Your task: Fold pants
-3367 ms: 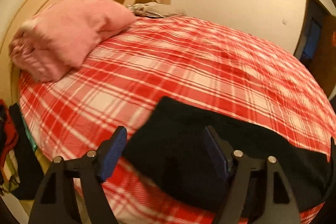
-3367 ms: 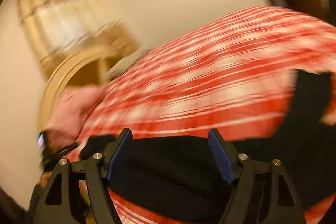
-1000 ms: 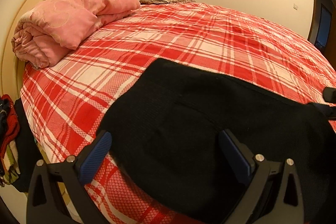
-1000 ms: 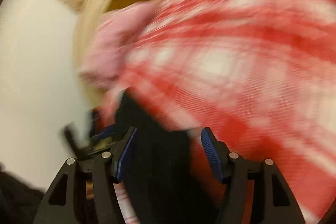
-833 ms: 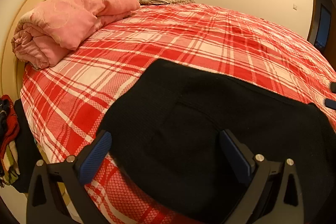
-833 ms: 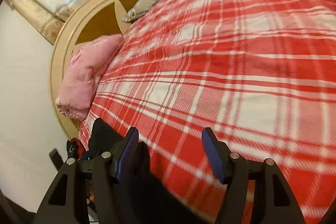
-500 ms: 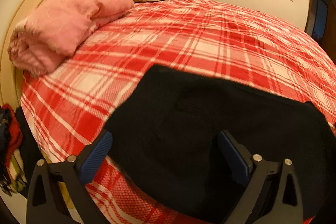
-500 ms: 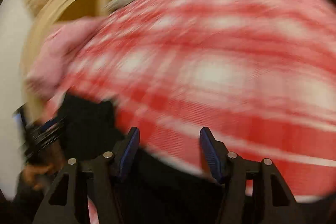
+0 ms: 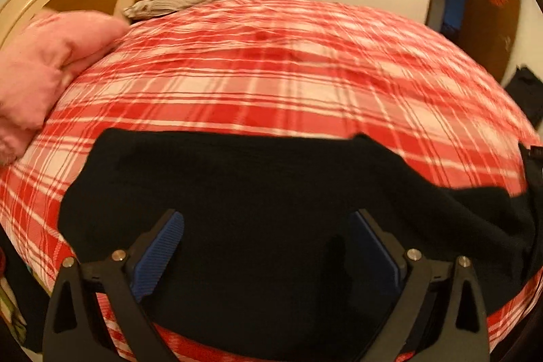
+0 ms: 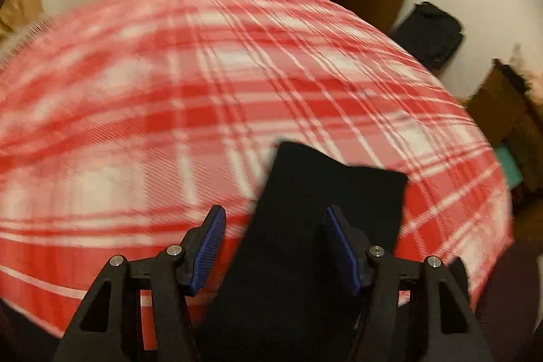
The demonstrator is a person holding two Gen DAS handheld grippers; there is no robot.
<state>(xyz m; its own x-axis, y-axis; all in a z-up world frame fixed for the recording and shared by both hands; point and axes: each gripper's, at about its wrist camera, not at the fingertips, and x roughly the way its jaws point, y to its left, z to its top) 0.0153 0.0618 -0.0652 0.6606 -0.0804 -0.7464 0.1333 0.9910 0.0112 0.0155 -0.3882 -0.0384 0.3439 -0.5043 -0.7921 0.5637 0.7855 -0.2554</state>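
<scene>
Pants (image 9: 271, 192), black, lie on the red plaid bedspread (image 9: 271, 73) at my near edge, leg ends toward 1 o'clock in the right view. I see my left gripper (image 9: 268, 246) and right gripper (image 10: 275, 243) both spread wide above the cloth, pinching nothing

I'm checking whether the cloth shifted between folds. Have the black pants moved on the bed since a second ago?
Cannot tell. In the left wrist view the black pants lie flat on the plaid bedspread, but the camera itself swung, so their changed framing beside the pink pillow proves nothing.
</scene>
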